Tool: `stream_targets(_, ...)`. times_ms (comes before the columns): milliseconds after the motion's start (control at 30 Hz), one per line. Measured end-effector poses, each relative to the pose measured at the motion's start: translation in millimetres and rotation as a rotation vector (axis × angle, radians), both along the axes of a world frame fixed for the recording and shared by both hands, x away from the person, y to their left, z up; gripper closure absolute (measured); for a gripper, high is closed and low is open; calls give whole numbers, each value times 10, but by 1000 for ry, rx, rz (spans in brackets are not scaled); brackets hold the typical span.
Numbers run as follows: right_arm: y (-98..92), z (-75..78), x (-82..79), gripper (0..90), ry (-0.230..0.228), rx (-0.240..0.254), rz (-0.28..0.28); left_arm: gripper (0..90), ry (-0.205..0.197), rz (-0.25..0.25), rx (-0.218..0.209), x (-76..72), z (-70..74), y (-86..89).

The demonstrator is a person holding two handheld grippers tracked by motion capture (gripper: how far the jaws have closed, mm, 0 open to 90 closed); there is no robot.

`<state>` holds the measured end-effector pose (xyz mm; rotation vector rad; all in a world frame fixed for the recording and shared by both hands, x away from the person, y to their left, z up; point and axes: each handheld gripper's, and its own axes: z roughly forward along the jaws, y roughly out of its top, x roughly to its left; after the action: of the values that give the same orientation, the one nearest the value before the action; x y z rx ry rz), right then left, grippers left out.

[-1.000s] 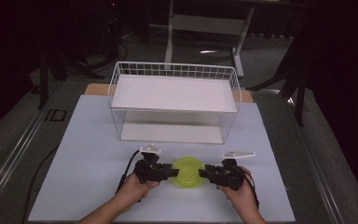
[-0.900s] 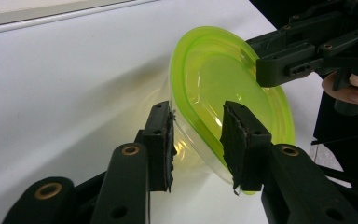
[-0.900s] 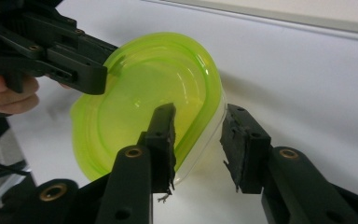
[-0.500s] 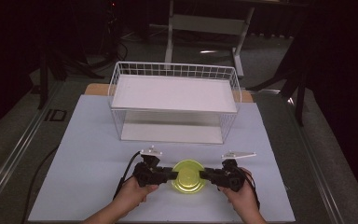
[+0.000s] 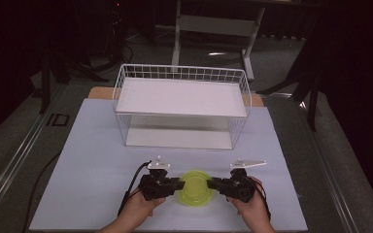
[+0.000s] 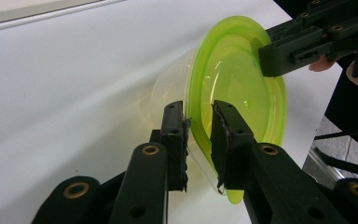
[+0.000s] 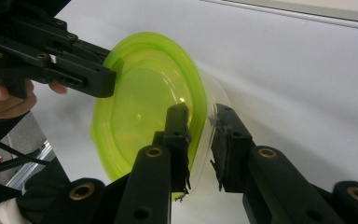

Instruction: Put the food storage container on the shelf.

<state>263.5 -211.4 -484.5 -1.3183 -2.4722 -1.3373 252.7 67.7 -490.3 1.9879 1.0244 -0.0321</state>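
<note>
From my remote seat I see the lime-lidded clear container [image 5: 194, 187] near the front edge of the white bench [image 5: 92, 160], between both tools; the left gripper [image 5: 178, 184] has just been closing, its fingers [image 6: 175, 135] astride the lid's rim on one side, one inside and one outside; the right gripper [image 5: 211, 184] has just been closing too, its fingers [image 7: 177, 133] straddling the opposite rim; whether the fingers press on the rim I cannot tell; a white wire basket [image 5: 182, 109] stands well behind, toward the bench's far edge.

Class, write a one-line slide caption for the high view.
Two hand-held grippers grip a green-lidded container before a white wire basket.
</note>
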Motion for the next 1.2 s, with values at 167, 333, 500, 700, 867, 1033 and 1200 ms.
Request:
stream_targets(167,3,14,-20,787,14,16,14,791,17,9,-16,-22,-8,30)
stream_targets(333,16,54,-74,807,-8,14,16,811,-22,12,-16,-61,61,53)
stream_targets(500,37,188,-66,807,-42,31,10,812,-76,13,-42,-42,233,118)
stream_targets(700,114,345,13,807,-84,44,-2,813,-109,29,-52,47,373,206)
stream_targets(867,236,398,173,806,-100,41,-19,813,-124,60,-42,197,436,295)
stream_targets(1033,366,382,364,804,-104,46,-45,813,-138,69,-16,386,457,382)
stream_targets(1200,475,299,521,800,-106,29,-77,813,-154,82,-2,550,385,428)
